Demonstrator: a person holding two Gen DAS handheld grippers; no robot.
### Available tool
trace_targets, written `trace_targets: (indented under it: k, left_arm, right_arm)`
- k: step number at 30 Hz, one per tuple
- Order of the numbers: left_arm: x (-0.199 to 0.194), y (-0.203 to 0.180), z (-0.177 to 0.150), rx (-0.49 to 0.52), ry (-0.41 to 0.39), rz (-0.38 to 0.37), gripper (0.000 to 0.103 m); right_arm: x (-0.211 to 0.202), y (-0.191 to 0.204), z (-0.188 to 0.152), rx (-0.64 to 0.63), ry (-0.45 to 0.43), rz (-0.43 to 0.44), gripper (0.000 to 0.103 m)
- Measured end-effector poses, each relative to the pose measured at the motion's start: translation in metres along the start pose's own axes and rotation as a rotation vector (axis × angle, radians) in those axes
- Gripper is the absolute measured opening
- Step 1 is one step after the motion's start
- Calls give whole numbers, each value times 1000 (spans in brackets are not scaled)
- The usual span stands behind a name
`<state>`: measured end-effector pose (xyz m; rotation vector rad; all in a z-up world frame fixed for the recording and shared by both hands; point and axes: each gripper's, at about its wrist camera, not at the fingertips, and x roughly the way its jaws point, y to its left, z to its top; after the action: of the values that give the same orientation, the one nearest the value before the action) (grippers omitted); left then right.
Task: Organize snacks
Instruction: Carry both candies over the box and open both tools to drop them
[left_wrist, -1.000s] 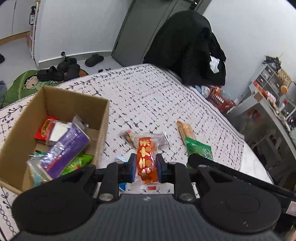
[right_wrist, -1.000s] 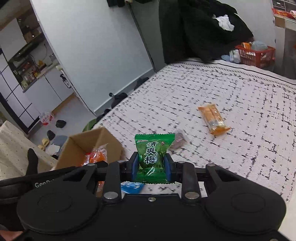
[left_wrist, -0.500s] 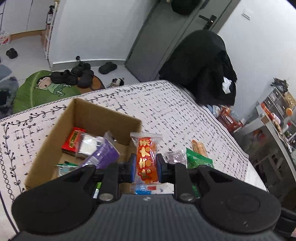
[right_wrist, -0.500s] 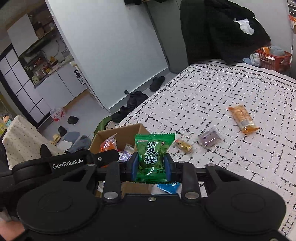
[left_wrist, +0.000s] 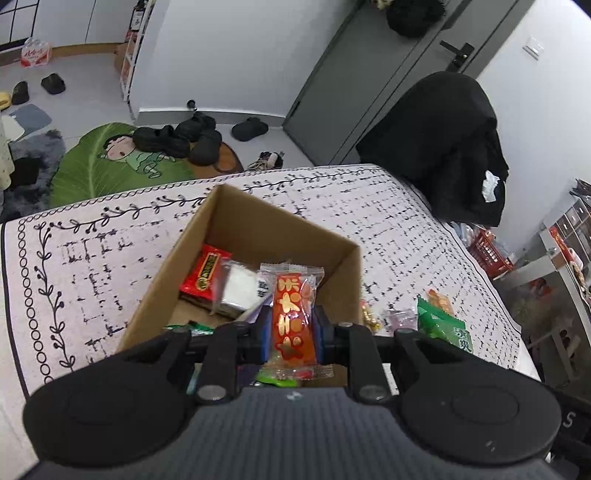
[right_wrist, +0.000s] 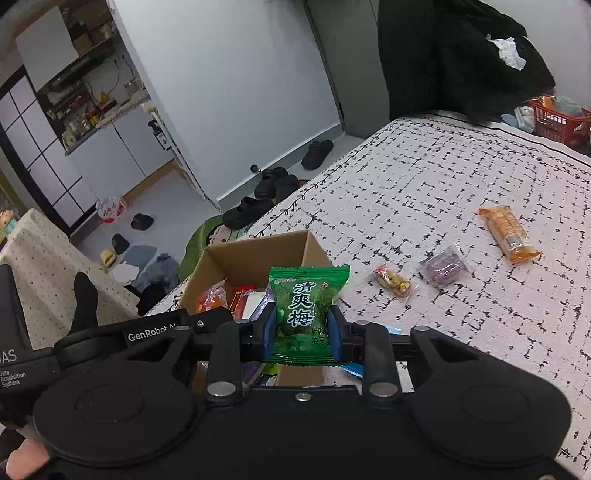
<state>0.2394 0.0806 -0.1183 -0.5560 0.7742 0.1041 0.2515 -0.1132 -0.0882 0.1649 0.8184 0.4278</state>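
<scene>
Carrying step: left gripper (left_wrist: 291, 328) clamped on red-and-gold clear-wrapped snack (left_wrist: 293, 317), right gripper (right_wrist: 302, 330) on green plum-candy packet (right_wrist: 306, 314), above open brown cardboard box (left_wrist: 236, 218); next, release inside.

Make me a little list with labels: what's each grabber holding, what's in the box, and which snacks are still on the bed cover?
left gripper: shut on orange snack packet
right gripper: shut on green plum candy packet
cardboard box: open, holds a red packet, a white packet and others
left on bed cover: orange bar, purple packet, small gold candy
</scene>
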Motion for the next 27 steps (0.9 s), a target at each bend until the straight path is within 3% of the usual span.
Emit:
trace_targets:
  k: [14,16,21,27]
  left_arm:
    - [1,14,7,-22,8,3,30]
    - [-3,16,9,-27,4,3,35]
    - [-15,22,18,-48,-24,14,63]
    - [-24,23,24,-46,-35,12,75]
  right_arm:
    - [16,16,-1,-1,36,2,29]
    - [17,15,0,14,38,14,29]
    - [15,17,0,40,36,24,29]
    - [10,15,-2,77,46,86,30]
